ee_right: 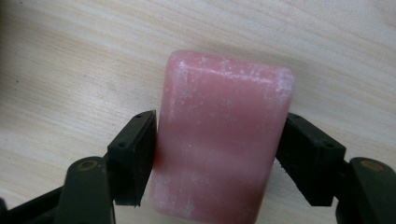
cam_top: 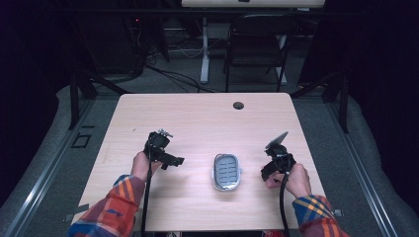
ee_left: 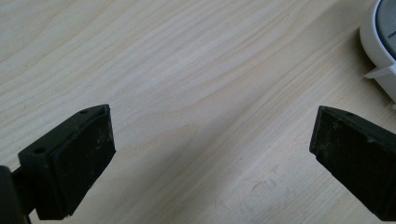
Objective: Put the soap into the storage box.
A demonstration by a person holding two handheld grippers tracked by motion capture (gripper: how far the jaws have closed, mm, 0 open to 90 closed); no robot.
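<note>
A pink soap bar (ee_right: 219, 140) with a whitish dusty surface lies on the pale wooden table (ee_right: 70, 56). My right gripper (ee_right: 219, 119) is shut on it, one black pad pressed against each long side. In the high view that gripper (cam_top: 268, 174) sits low at the table's right, just right of an oval soap dish (cam_top: 227, 172) with a white rim and a grey slotted insert. My left gripper (cam_top: 174, 161) hovers left of the dish. Its jaws stand wide open (ee_left: 212, 123) over bare wood, and the dish's white edge (ee_left: 380, 46) peeks in at the upper right.
A round cable hole (cam_top: 238, 105) sits near the table's far edge. Beyond the table stand a dark folding chair (cam_top: 259, 44) and a white desk leg (cam_top: 204, 49). Bare wood stretches across the far half of the table (cam_top: 197, 113).
</note>
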